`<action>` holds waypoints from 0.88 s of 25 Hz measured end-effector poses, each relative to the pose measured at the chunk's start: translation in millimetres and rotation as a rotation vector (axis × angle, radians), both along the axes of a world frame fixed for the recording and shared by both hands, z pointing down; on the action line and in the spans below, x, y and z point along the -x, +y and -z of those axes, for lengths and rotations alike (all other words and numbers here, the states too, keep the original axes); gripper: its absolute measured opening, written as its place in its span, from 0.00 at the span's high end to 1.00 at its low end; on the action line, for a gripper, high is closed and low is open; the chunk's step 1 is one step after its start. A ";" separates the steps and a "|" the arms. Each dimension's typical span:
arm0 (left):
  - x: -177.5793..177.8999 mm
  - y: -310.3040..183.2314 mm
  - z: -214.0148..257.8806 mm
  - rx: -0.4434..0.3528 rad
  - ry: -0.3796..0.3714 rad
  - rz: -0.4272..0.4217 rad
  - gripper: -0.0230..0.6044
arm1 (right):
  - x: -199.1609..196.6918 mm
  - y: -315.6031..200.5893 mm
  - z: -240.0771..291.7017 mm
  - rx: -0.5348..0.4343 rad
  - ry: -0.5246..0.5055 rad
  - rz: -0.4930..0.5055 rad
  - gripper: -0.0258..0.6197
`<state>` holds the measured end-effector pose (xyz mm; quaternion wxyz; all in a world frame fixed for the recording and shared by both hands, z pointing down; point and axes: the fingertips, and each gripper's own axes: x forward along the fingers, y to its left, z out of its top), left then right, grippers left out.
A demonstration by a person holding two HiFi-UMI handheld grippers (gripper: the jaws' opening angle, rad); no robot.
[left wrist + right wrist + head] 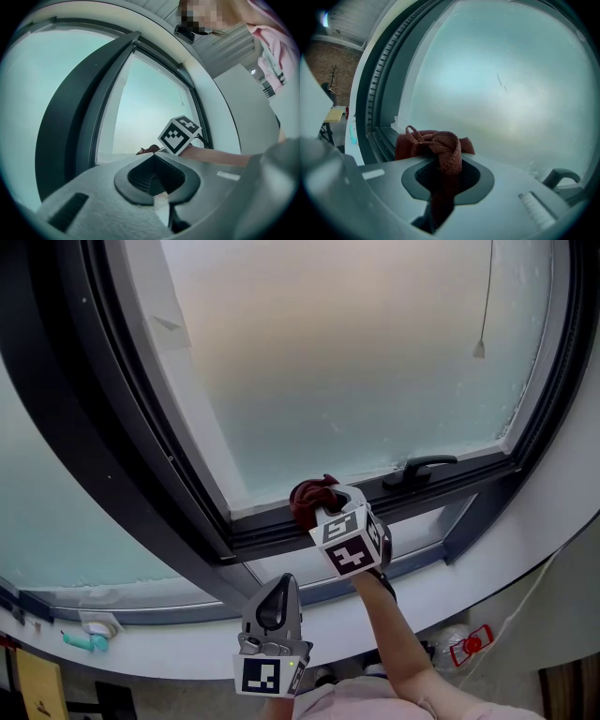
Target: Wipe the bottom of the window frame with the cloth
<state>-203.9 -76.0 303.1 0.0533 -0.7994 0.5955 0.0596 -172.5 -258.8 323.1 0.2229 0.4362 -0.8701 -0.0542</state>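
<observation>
A person at a frosted window (375, 362) presses a dark red cloth (309, 501) against the bottom rail of the dark window frame (272, 538), just left of the black window handle (422, 468). The right hand-held gripper (326, 504) has its jaws clamped together on the cloth; a bunched fold with a small loop spills out ahead of the jaw tips and lies against the rail where the glass meets it. The marker cube (350, 542) on that gripper faces the camera, with the person's bare forearm (398, 634) reaching up behind it.

The left hand-held gripper (278, 585) hangs lower, in front of the white sill (187, 657) and apart from the frame. Its jaws are closed on each other with nothing between them. A small teal object (86, 642) lies on the sill at far left, and a thin pull cord (479, 348) hangs before the glass at upper right.
</observation>
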 end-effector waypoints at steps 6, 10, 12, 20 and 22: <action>0.7 -0.3 -2.0 0.009 0.004 0.004 0.96 | -15.2 -6.6 -0.6 0.018 -0.004 -0.026 0.87; -2.8 -0.5 -2.8 0.014 0.008 -0.004 0.96 | -25.7 -10.6 -1.1 0.017 -0.002 -0.044 0.87; -4.5 -1.2 -3.0 0.014 0.010 -0.008 0.96 | -30.3 -12.6 -0.5 0.018 -0.004 -0.051 0.87; -10.0 -3.2 -3.6 0.014 0.017 -0.022 0.96 | -43.6 -17.6 -1.0 0.026 -0.007 -0.067 0.87; -10.5 -3.3 -3.8 0.015 0.017 -0.023 0.96 | -47.4 -18.7 -1.5 0.029 -0.012 -0.074 0.87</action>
